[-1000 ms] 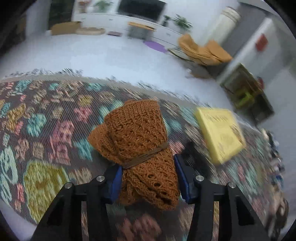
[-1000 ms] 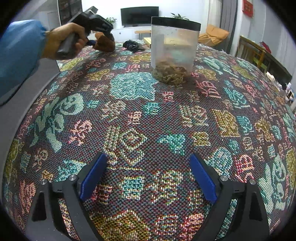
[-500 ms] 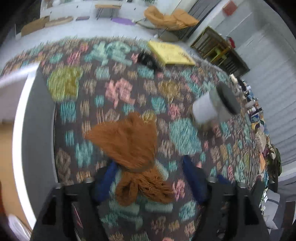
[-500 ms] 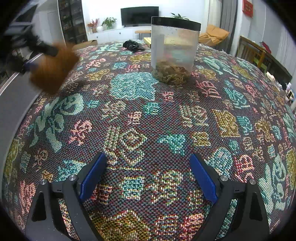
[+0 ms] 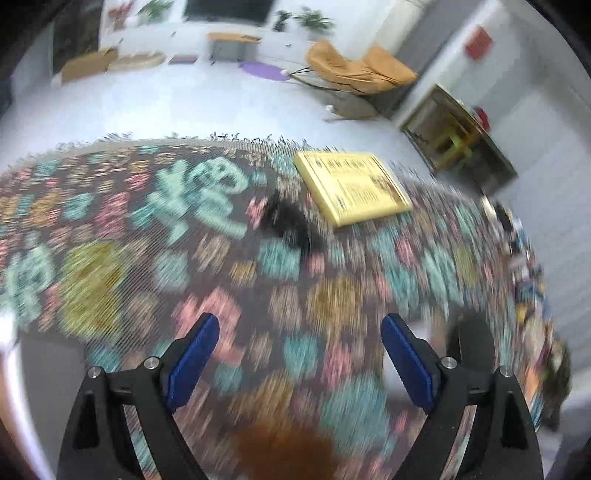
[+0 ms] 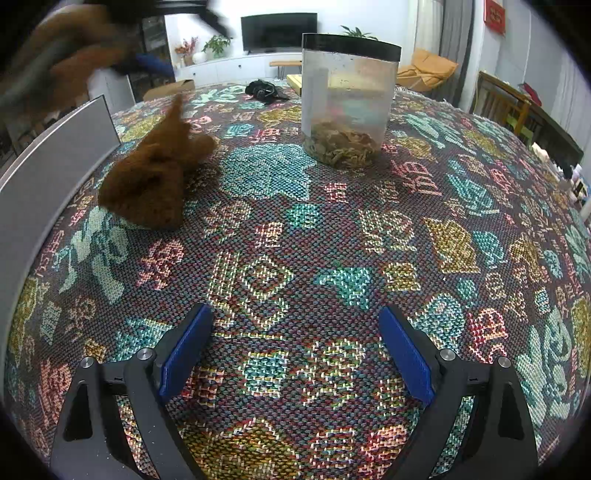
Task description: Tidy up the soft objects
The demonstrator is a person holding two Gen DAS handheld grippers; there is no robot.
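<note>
Both tongs are empty: the left [image 5: 297,363] jaws are opening, the right [image 6: 295,345] stand wide. The brown knit [image 6: 151,177] lies loose on the cloth [image 6: 332,258] at ten o'clock, unsorted. Jar [image 6: 349,99] at twelve, black bundle [image 6: 264,90] beyond; a living room behind.

No legible text anywhere. Woven character-like motifs on the tablecloth [image 6: 332,229], not readable as words. Printing on the yellow book [image 5: 351,186] too blurred to read. Red wall hanging [image 6: 495,14] too small to make out.
</note>
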